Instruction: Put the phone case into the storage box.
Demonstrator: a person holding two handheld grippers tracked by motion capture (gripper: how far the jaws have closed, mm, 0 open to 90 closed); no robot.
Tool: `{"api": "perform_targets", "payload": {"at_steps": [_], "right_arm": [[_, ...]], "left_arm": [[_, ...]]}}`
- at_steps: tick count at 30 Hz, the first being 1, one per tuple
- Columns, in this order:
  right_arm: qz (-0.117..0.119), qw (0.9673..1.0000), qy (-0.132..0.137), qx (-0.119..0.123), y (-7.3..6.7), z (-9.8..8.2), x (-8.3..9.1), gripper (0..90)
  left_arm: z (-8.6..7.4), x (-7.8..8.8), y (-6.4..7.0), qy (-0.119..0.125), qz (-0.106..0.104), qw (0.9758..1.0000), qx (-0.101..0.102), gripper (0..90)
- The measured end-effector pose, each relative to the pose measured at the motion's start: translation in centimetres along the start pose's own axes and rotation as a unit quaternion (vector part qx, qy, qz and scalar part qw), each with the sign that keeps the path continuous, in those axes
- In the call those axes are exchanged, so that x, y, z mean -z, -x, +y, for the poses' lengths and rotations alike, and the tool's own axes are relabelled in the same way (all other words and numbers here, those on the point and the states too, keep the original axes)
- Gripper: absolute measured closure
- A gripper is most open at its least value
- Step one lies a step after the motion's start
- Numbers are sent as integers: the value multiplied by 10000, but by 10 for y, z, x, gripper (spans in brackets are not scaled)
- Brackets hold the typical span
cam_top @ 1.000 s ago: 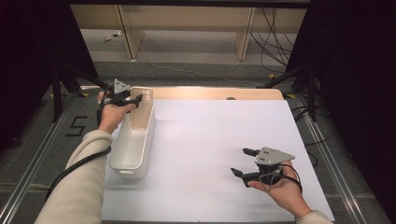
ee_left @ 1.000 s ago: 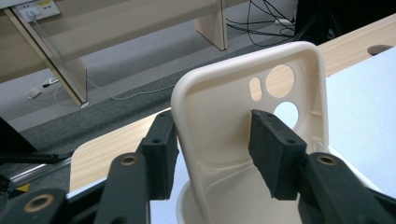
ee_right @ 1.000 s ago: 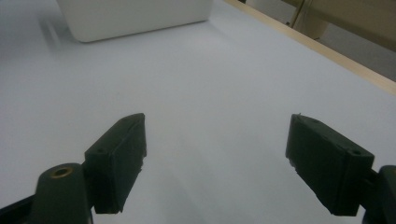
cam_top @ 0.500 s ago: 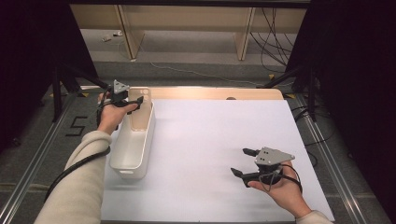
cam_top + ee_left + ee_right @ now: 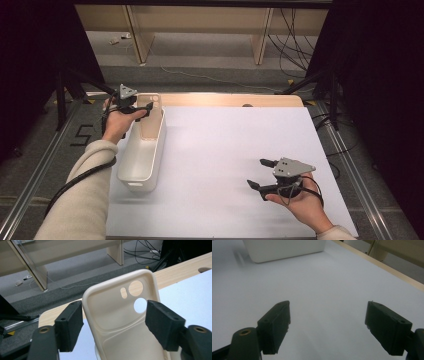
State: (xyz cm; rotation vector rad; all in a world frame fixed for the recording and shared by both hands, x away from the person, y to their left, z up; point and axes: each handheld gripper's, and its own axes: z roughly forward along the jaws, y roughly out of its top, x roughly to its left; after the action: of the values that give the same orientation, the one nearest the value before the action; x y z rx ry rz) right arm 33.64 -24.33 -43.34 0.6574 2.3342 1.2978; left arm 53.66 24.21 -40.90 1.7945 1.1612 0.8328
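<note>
A long white plastic bin (image 5: 161, 136) lies lengthwise along the left side of the white table sheet (image 5: 230, 140). Its far end wall (image 5: 117, 312) has a round hole and a small slot. My left gripper (image 5: 145, 109) hovers at that far end, open. In the left gripper view the left gripper (image 5: 113, 323) has one jaw on each side of the bin's end, apart from the plastic. My right gripper (image 5: 256, 173) is held low over the sheet near the front right, open with nothing between its jaws. From the right gripper (image 5: 328, 325) the bin (image 5: 284, 248) shows far ahead.
A strip of wooden table top (image 5: 230, 99) runs along the far edge of the sheet. Beyond it lie grey floor, cables (image 5: 295, 45) and wooden furniture legs (image 5: 260, 40). Metal rails (image 5: 350, 165) border the table on both sides.
</note>
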Motion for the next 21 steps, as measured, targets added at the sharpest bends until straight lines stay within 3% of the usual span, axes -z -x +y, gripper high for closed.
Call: {"api": "perform_targets", "payload": {"at_steps": [5,10,21], "right_arm": [[14,10000,-6,5,0,0,-1,217],[15,10000,-7,0,0,0,-1,217],[22,10000,0,-12,0,0,-1,217]], "left_arm": [[-1,2,-1,73,-56,10000,19,425],[-2,-1,1,40,-107,9999,26,452],[-2,4,-1,14,-89,9999,48,389]]}}
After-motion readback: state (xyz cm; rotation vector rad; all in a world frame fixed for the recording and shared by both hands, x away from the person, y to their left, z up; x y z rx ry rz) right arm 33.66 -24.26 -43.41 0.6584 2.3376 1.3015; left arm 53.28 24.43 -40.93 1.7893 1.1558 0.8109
